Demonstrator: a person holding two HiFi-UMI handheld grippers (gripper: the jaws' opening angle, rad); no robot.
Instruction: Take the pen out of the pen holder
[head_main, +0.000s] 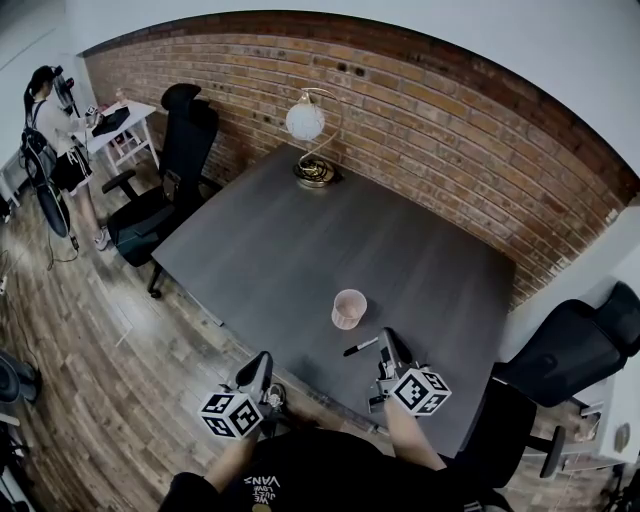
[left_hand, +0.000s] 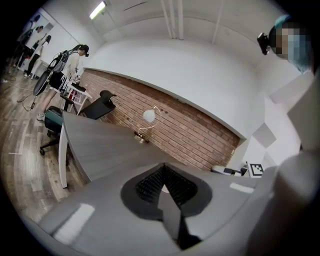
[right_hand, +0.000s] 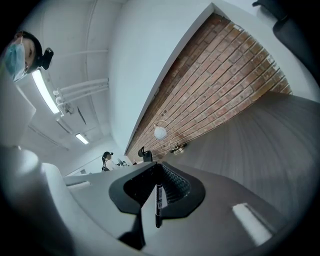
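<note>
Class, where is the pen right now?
In the head view, the pen is clamped in the right gripper, out of and just beside the pink pen holder.

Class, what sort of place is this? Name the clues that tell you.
Probably an office or studio: a large desk with a lamp, a black office chair and a brick wall.

A pink pen holder (head_main: 349, 308) stands on the grey table (head_main: 300, 250), a lamp (head_main: 308, 140) at its twelve o'clock. At its five o'clock the right gripper (head_main: 386, 342) carries a black pen (head_main: 361, 347); the left gripper (head_main: 258, 368) hangs at eight o'clock.
</note>
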